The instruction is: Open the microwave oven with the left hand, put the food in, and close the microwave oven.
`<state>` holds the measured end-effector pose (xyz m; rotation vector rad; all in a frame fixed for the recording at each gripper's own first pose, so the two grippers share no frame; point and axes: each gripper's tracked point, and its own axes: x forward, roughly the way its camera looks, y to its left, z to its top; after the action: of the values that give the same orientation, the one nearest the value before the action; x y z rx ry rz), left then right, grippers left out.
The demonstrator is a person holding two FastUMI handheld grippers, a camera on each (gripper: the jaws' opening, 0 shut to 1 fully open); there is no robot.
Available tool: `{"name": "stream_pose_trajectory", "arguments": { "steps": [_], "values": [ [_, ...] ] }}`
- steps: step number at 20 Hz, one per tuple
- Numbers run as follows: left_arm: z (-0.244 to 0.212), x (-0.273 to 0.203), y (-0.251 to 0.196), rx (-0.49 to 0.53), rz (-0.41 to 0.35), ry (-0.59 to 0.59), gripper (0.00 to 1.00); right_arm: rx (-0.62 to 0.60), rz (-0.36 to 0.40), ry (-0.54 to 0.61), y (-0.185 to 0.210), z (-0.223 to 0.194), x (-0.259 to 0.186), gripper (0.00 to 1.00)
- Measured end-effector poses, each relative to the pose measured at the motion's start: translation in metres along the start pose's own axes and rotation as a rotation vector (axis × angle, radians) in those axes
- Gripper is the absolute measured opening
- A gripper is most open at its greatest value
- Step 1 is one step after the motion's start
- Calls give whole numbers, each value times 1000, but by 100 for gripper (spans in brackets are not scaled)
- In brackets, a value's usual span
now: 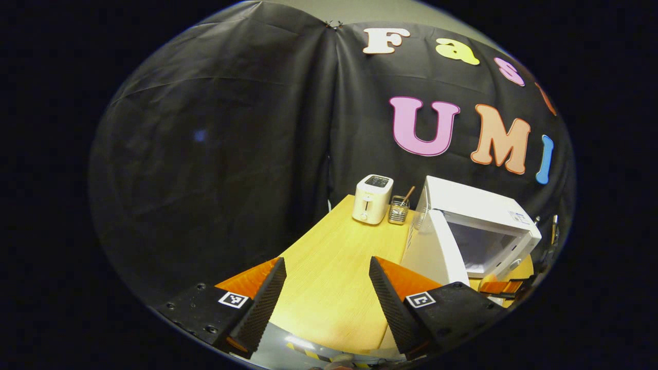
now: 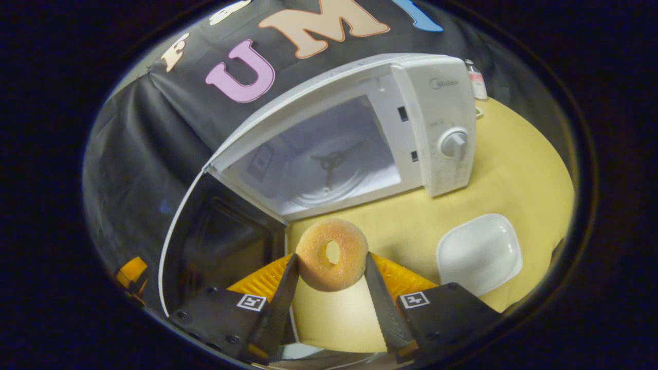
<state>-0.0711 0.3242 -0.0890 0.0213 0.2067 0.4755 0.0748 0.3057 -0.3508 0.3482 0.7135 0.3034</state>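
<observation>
The white microwave oven (image 2: 437,103) stands on the yellow table with its door (image 2: 216,241) swung wide open to the left, and the cavity with the glass turntable (image 2: 329,169) lies bare. A sugared doughnut (image 2: 331,254) is held upright in front of the cavity, and my right gripper (image 2: 329,267) is shut on it. In the left gripper view the microwave oven (image 1: 478,210) sits at the right with its open door (image 1: 434,246) edge-on. My left gripper (image 1: 326,267) is open over the table, left of that door, holding nothing.
A white dish (image 2: 480,254) lies on the table right of the doughnut, below the microwave's dial (image 2: 455,143). A small bottle (image 2: 476,79) stands behind the oven. At the table's far end are a white toaster (image 1: 372,199) and a glass holder (image 1: 398,209) with sticks.
</observation>
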Motion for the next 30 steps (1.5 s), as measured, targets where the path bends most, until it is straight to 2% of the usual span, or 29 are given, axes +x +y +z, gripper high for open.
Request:
{"name": "stream_pose_trajectory", "arguments": {
  "steps": [3,5,8,13,18,22,23,25,26,27,30],
  "values": [
    [0,12,-10,18,-56,6,96,66,14,-74,25,20,29,72],
    [-2,16,-14,22,-84,14,95,103,-4,-124,32,35,48,72],
    [-14,22,-18,21,-116,53,95,160,-52,-213,29,63,77,72],
    [-29,33,-10,25,-114,91,95,188,-165,-313,9,88,109,72],
    [-37,40,-6,32,-104,122,96,167,-192,-278,4,88,144,72],
    [-39,49,-3,42,-92,136,96,180,-196,-291,5,92,151,71],
    [-41,50,-4,44,-95,138,95,181,-201,-301,3,95,151,73],
    [-40,51,-9,46,-107,139,96,173,-208,-315,-1,100,147,86],
    [-40,51,-12,43,-116,140,93,166,-213,-310,-4,99,144,89],
    [-42,50,-15,38,-128,144,95,152,-221,-307,-6,98,140,100],
    [-50,48,-29,28,-175,170,95,88,-221,-309,-4,91,120,99]
  ]
}}
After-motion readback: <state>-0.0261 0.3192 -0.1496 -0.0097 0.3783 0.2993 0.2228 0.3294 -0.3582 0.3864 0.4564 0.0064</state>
